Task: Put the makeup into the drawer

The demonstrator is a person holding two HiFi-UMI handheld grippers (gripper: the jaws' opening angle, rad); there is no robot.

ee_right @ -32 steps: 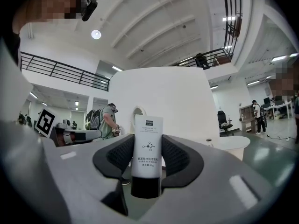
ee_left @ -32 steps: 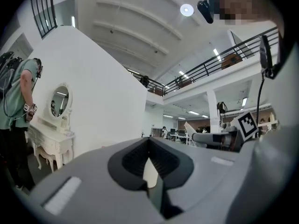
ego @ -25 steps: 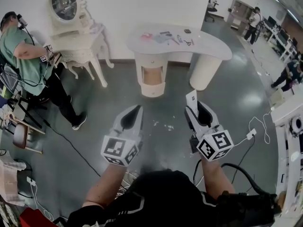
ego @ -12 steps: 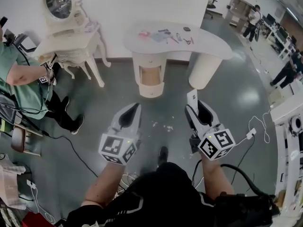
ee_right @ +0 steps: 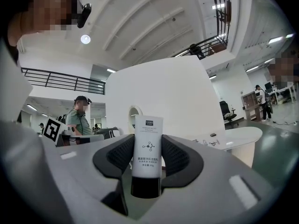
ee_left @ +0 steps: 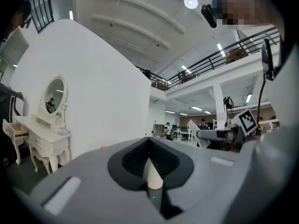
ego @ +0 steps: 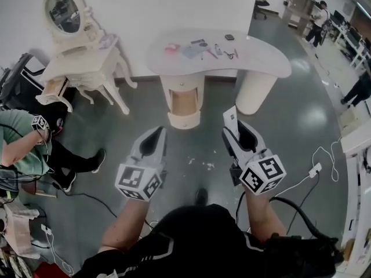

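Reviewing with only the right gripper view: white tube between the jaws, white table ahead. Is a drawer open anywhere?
Observer: Yes. The head view shows a drawer pulled out of the pedestal under the curved table.
Operator: And the other gripper?
Observer: The left gripper has its jaws meeting at the tips in its own view, nothing held.
Operator: Is it near the drawer?
Observer: No, open floor lies between it and the pedestal.
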